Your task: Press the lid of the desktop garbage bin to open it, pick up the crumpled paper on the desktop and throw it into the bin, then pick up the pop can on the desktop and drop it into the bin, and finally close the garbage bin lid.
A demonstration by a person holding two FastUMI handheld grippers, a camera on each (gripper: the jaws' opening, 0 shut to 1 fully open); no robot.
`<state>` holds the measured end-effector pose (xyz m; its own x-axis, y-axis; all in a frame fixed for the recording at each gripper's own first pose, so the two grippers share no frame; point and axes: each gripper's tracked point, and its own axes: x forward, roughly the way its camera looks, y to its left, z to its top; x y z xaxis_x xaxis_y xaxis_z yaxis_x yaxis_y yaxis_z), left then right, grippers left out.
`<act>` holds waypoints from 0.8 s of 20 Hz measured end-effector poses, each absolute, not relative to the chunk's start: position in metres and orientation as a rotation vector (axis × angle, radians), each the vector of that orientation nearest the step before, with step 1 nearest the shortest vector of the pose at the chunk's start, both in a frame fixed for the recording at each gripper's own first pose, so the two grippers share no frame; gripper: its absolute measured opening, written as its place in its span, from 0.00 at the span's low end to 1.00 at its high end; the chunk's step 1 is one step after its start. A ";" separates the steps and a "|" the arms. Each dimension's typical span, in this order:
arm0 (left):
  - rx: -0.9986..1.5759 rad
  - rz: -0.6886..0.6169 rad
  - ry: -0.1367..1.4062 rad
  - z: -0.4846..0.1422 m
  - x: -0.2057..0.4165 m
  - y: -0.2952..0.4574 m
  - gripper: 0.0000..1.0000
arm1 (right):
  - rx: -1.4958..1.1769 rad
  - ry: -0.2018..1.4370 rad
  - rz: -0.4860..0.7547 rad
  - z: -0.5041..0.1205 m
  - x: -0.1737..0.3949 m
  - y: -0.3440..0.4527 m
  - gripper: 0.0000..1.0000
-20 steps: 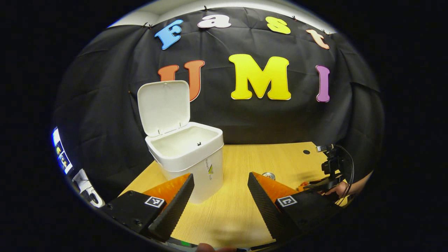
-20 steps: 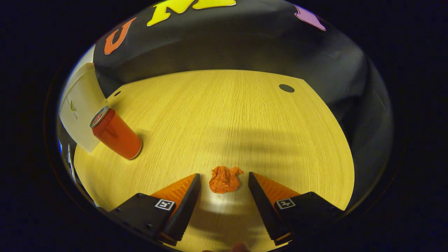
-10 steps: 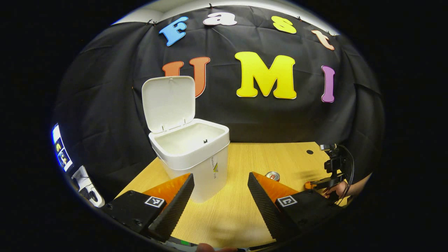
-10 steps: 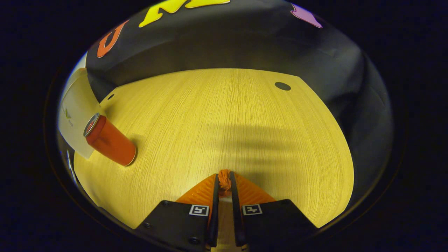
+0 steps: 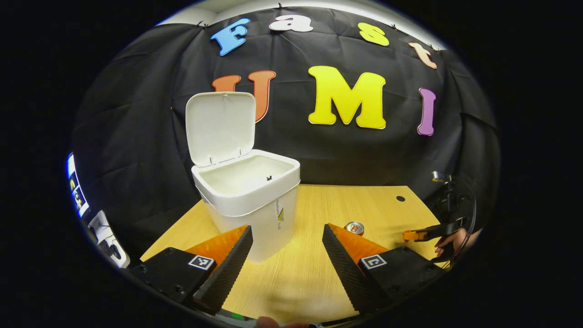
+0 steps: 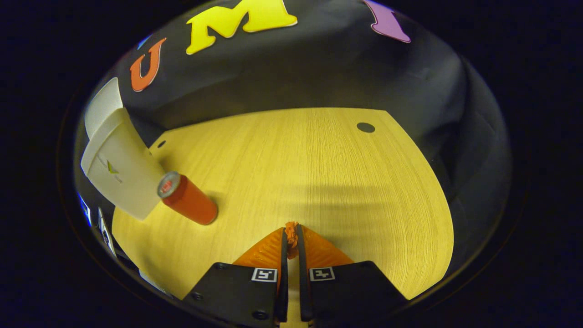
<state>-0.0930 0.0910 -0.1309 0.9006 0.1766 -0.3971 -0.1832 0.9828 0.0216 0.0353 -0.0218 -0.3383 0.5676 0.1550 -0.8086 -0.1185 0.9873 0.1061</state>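
The white garbage bin (image 5: 255, 205) stands on the wooden desk with its lid (image 5: 221, 125) swung up; the bin (image 6: 119, 168) also appears at the left of the right gripper view. My left gripper (image 5: 287, 246) hangs open in front of it, nothing between its fingers. My right gripper (image 6: 291, 239) is shut on the orange crumpled paper (image 6: 291, 235), held a little above the desk. The right gripper (image 5: 410, 235) shows far right in the left gripper view, held by a hand (image 5: 448, 241). The red pop can (image 6: 187, 203) stands upright beside the bin; its top (image 5: 354, 227) peeks over my left gripper's right finger.
The wooden desk (image 6: 319, 173) has a round dark hole (image 6: 365, 127) near its far right corner and a smaller one (image 6: 161, 144) near the bin. Black cloth walls close the back and sides. A screen (image 5: 77, 191) glows at the far left.
My right gripper closed on the crumpled paper and has lifted it off the desk. The left gripper drifted slightly and stayed open; the bin lid stayed up.
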 end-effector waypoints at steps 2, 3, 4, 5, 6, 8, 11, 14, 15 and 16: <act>-0.014 0.173 0.397 -0.130 -0.091 0.091 1.00 | 0.070 0.926 0.190 -0.303 0.031 -0.007 0.11; -0.013 0.164 0.384 -0.128 -0.088 0.091 1.00 | 0.072 0.903 0.205 -0.285 0.031 -0.002 0.11; -0.012 0.155 0.378 -0.128 -0.088 0.091 1.00 | 0.074 0.875 0.225 -0.265 0.031 0.005 0.11; -0.008 0.149 0.375 -0.131 -0.086 0.093 1.00 | 0.074 0.844 0.250 -0.245 0.033 0.015 0.11; -0.001 0.145 0.379 -0.134 -0.088 0.095 1.00 | 0.075 0.813 0.279 -0.225 0.032 0.025 0.11; 0.007 0.144 0.387 -0.141 -0.091 0.101 1.00 | 0.069 0.745 0.338 -0.188 0.039 0.053 0.11; -0.019 0.166 0.392 -0.142 -0.102 0.116 1.00 | 0.077 0.659 0.442 -0.142 0.054 0.107 0.11; -0.035 0.223 0.377 -0.135 -0.116 0.137 1.00 | 0.066 0.598 0.560 -0.112 0.066 0.173 0.11; -0.036 0.249 0.372 -0.132 -0.123 0.147 1.00 | 0.069 0.585 0.602 -0.104 0.069 0.198 0.11; -0.038 0.273 0.370 -0.131 -0.129 0.157 1.00 | 0.067 0.572 0.645 -0.097 0.070 0.223 0.11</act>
